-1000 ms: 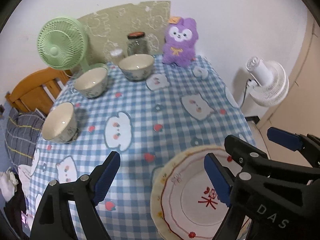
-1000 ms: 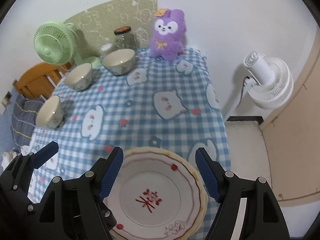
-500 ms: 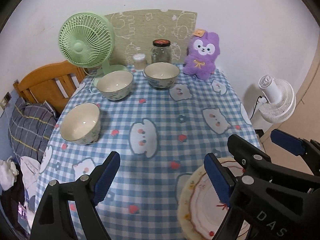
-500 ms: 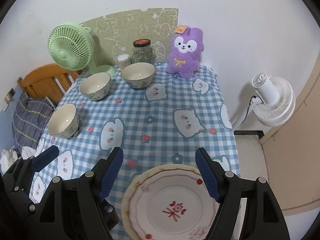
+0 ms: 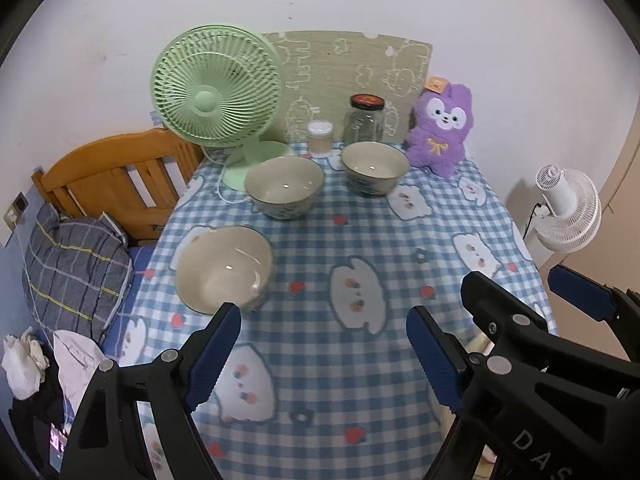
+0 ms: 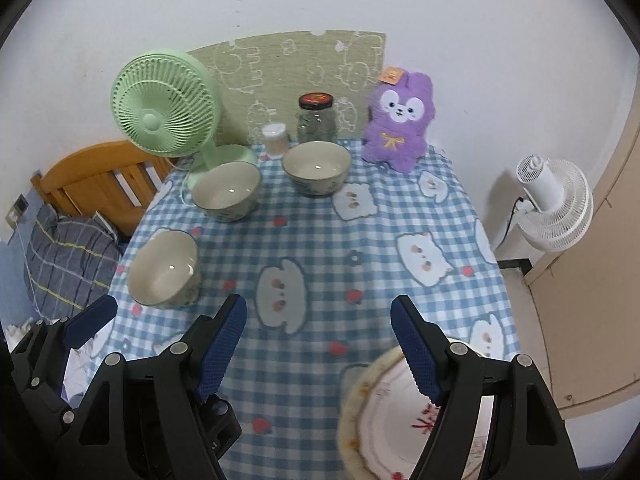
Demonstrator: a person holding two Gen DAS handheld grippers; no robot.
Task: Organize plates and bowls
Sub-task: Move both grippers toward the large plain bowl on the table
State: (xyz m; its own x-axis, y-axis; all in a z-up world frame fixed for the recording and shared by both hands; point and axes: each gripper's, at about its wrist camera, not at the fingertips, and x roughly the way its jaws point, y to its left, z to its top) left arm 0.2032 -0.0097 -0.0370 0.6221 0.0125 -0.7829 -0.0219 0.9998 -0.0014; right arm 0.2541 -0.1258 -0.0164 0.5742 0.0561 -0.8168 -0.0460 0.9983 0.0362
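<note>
Three cream bowls stand on the blue checked tablecloth: a near one [image 5: 224, 270] at the left, a middle one [image 5: 283, 192] and a far one [image 5: 374, 168]. They also show in the right wrist view as the near bowl [image 6: 163, 270], the middle bowl [image 6: 226, 190] and the far bowl [image 6: 317, 166]. A stack of cream plates with red rim lines [image 6: 384, 416] lies at the near right, partly behind my right gripper's finger. My left gripper [image 5: 324, 356] is open and empty above the cloth. My right gripper [image 6: 318, 348] is open and empty, left of the plates.
At the table's back stand a green fan [image 5: 216, 92], a small jar [image 5: 319, 138], a glass jar with a dark lid [image 5: 366, 120] and a purple plush toy [image 5: 440, 136]. A wooden bed frame [image 5: 116, 172] is left, a white fan [image 5: 568, 212] right.
Both grippers have pulled back and swung left. The bowls now sit nearer the middle of each view, and the plates have slid to the lower right, out of the left wrist view.
</note>
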